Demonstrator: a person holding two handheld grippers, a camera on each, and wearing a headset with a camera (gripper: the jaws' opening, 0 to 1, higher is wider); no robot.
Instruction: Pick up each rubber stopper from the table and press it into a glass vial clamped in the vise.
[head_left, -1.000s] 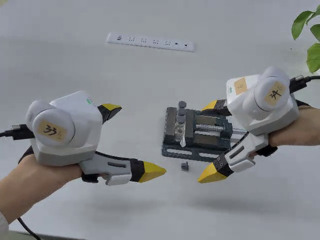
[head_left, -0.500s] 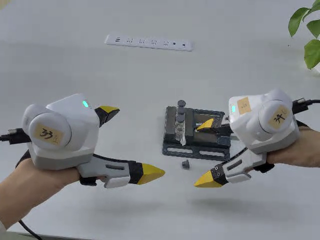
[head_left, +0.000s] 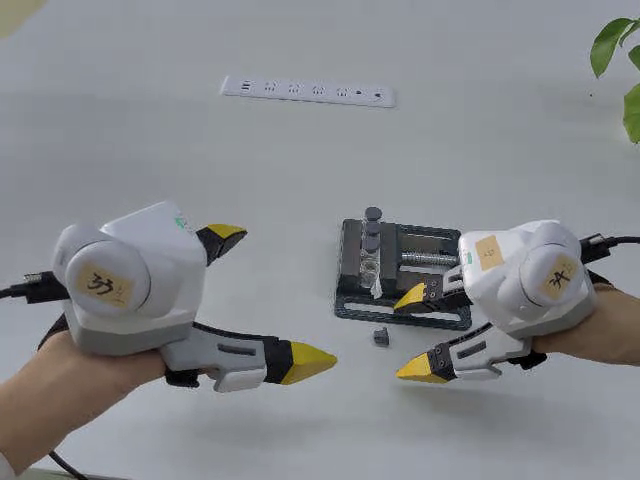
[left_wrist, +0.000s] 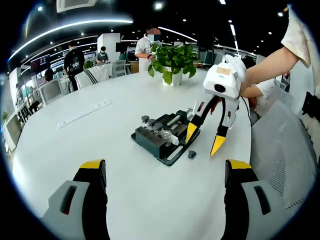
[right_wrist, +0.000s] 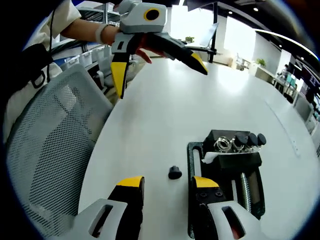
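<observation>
A small dark rubber stopper (head_left: 381, 337) lies loose on the white table, just in front of the black vise (head_left: 350, 290). The vise clamps a row of glass vials (head_left: 371, 252); the far ones carry dark stoppers, the near one looks open. My right gripper (head_left: 412, 333) is open and empty, its yellow tips just right of the loose stopper. In the right gripper view the stopper (right_wrist: 174, 172) sits a little ahead between the jaws of my right gripper (right_wrist: 167, 182), beside the vise (right_wrist: 235, 162). My left gripper (head_left: 268, 296) hangs wide open and empty to the left.
A white power strip (head_left: 308, 91) lies at the far side of the table. Green plant leaves (head_left: 620, 60) reach in at the upper right. A grey mesh chair (right_wrist: 45, 150) stands by the table edge. People stand in the room behind the plant (left_wrist: 172, 60).
My right gripper has come down and nearer, from beside the vise to just right of the loose stopper, and its tips look closer together. The left gripper has barely shifted.
</observation>
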